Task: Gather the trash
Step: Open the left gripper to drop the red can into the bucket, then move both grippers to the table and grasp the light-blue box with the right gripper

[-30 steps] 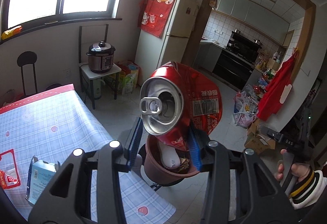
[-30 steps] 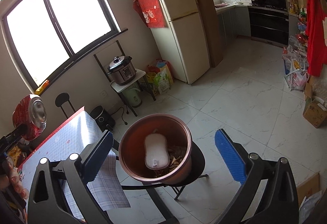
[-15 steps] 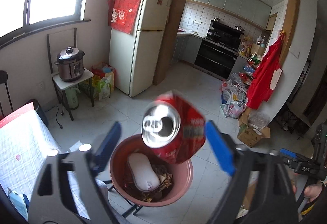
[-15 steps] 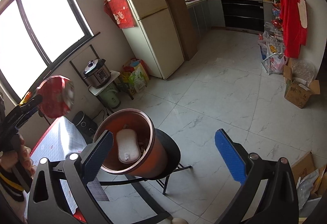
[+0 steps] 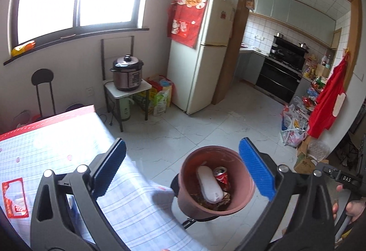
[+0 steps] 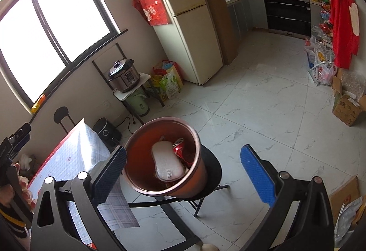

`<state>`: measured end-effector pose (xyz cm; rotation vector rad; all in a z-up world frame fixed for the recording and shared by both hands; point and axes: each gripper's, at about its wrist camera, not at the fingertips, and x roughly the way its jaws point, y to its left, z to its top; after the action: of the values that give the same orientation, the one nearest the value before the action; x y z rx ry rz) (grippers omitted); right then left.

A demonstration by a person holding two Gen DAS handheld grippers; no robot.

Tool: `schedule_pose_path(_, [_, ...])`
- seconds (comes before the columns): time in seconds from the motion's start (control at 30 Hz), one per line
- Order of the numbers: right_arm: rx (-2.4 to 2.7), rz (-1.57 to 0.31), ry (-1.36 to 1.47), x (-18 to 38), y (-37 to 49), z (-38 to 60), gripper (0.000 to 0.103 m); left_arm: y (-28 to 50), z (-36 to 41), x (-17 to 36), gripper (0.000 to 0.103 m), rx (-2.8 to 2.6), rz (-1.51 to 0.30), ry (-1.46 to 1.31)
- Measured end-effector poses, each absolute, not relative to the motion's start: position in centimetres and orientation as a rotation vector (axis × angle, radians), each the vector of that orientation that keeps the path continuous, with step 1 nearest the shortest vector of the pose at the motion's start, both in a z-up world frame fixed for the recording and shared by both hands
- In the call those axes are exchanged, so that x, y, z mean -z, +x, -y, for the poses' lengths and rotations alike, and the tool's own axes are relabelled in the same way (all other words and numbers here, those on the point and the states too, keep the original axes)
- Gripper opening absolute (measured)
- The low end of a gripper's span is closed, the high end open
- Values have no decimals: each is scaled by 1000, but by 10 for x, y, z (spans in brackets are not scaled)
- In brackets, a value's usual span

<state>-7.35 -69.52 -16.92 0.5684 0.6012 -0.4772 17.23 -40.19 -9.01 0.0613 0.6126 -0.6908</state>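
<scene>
red can (image 5: 221,177) lies inside the brown bucket (image 5: 242,199), next to a white pack (image 5: 209,183). the left claw (image 5: 181,173) is released, its jaws are opening the last bit and nothing is between them. the right claw (image 6: 183,173) is spread wide and holds nothing.

the bucket sits on a small black stool (image 6: 211,174) and looks tipped, so a bump from a claw could knock it off and spill the trash on the floor. more trash waits on the checked surface (image 5: 57,150), where a red packet (image 5: 13,198) lies.

the other claw's handle says "das" (image 5: 346,179). the can's writing is too small to read.
</scene>
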Motion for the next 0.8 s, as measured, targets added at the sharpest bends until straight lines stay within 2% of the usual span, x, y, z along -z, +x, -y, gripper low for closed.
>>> schedule_pose_path(0.5, [130, -691, 456, 158, 68, 541, 98, 170, 115, 86, 98, 125, -637, -28])
schedule_pose_path(0.8, [-63, -768, 438, 174, 128, 432, 98, 149, -11, 95, 98, -33, -654, -122])
